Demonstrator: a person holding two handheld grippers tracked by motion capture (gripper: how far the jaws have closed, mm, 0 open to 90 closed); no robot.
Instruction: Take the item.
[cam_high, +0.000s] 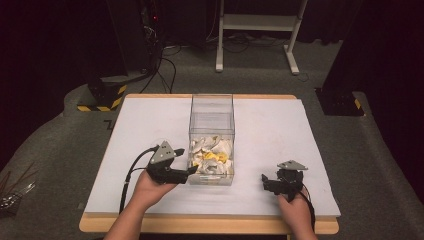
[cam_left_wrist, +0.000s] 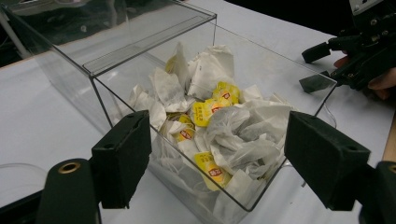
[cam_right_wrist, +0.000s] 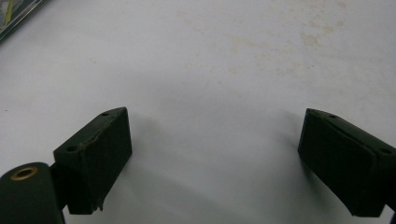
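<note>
A clear plastic box (cam_high: 211, 120) stands in the middle of the white table, its near half heaped with white tea bags (cam_high: 212, 156) with yellow tags. My left gripper (cam_high: 190, 171) is just left of the box's near corner, pointing at it, jaws open and empty. In the left gripper view the box (cam_left_wrist: 149, 39) and tea bags (cam_left_wrist: 233, 126) lie beyond my open left gripper (cam_left_wrist: 223, 149). My right gripper (cam_high: 264, 181) rests to the right of the box, apart from it. It is also open (cam_right_wrist: 215, 158) over bare table (cam_right_wrist: 210, 70).
The white sheet (cam_high: 270, 125) covers a wooden table top with free room on both sides of the box. A clear curved piece (cam_left_wrist: 18, 177) lies by the left gripper. My right gripper (cam_left_wrist: 314, 67) shows beyond the box. White frame legs (cam_high: 257, 22) stand on the floor behind.
</note>
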